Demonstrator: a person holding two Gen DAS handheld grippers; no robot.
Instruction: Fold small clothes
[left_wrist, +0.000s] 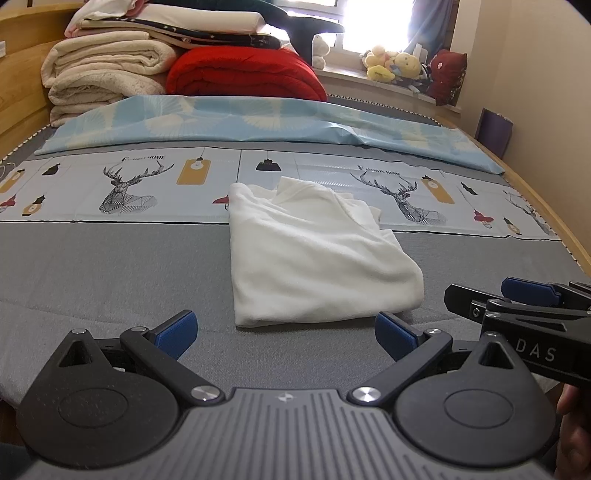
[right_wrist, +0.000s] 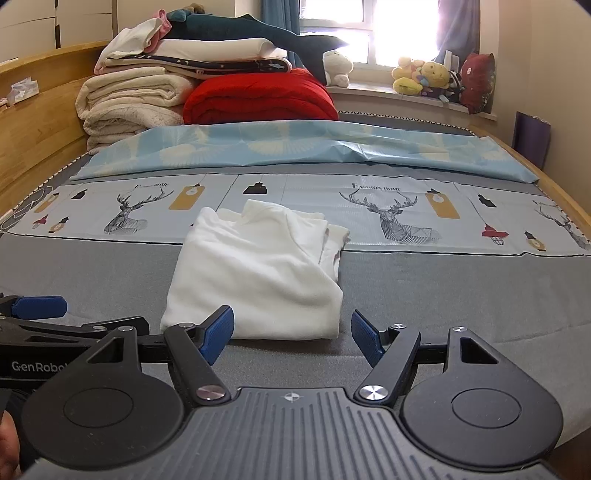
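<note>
A small white garment lies folded into a thick rectangle on the grey bed cover, its far end resting on the deer-print sheet. My left gripper hovers open just short of its near edge, blue pads apart with nothing between them. In the right wrist view the same white garment sits ahead and slightly left. My right gripper is open just before its near right corner, holding nothing. The right gripper also shows at the left wrist view's right edge.
A deer-print sheet and a pale blue cover cross the bed behind the garment. Folded cream blankets, a red quilt and other bedding pile at the head. Plush toys line the windowsill. Wooden bed frame on the left.
</note>
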